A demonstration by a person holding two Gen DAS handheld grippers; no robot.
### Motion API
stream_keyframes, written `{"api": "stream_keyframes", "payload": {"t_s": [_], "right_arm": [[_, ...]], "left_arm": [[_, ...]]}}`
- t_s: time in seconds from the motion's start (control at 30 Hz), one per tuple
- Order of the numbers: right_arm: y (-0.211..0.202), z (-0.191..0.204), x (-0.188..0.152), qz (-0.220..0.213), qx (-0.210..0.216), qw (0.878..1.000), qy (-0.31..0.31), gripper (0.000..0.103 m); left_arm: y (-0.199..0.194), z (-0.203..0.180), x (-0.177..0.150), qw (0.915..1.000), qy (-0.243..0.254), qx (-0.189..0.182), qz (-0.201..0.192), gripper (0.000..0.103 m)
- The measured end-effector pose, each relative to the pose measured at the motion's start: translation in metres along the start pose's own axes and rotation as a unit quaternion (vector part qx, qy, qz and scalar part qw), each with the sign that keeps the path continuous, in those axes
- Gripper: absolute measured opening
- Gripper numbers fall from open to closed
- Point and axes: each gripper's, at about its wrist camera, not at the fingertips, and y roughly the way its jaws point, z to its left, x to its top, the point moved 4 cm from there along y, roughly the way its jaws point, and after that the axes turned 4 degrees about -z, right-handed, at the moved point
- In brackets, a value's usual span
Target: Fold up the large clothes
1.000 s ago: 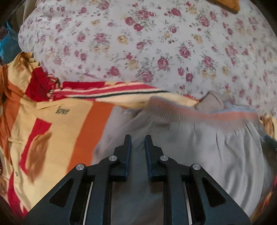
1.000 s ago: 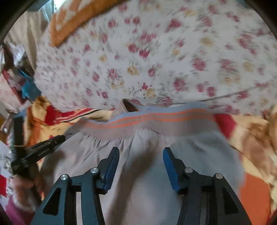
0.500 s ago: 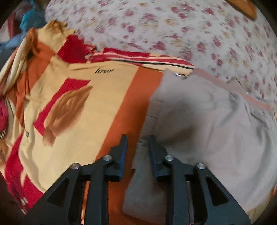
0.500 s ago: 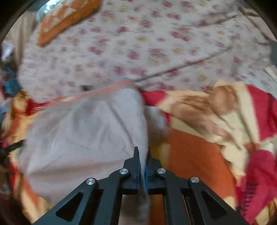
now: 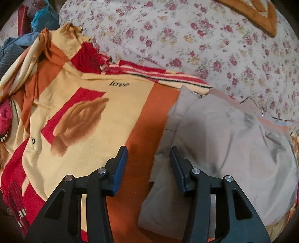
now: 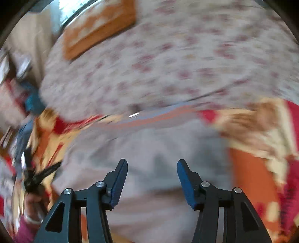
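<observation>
Home bedroom. Bed with floral sheet (image 5: 214, 46) fills 12 o'clock, printed orange-yellow blanket (image 5: 89, 119) spread at 9 o'clock. Orange patterned cushion (image 5: 261, 15) at 1 o'clock, piled clothes (image 5: 16, 46) at 10 o'clock.

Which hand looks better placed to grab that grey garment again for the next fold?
Probably the left: its open tongs straddle the grey garment's edge, while the right tongs hover open over its middle.
</observation>
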Motion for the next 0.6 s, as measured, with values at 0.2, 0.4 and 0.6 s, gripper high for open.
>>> {"api": "stream_keyframes", "payload": {"t_s": [0.2, 0.4, 0.6], "right_arm": [[0.091, 0.074, -0.009, 0.047, -0.011, 0.995, -0.092, 0.044], [0.131, 0.098, -0.019, 0.074, -0.035, 0.99, -0.116, 0.044], [0.096, 0.106, 0.001, 0.034, -0.012, 0.995, -0.089, 0.045]], "left_arm": [[0.001, -0.004, 0.001, 0.9999, 0.014, -0.008, 0.0, 0.046], [0.009, 0.002, 0.005, 0.9998, 0.017, -0.005, 0.004, 0.046], [0.005, 0.007, 0.006, 0.9998, 0.011, -0.015, 0.006, 0.046]]}}
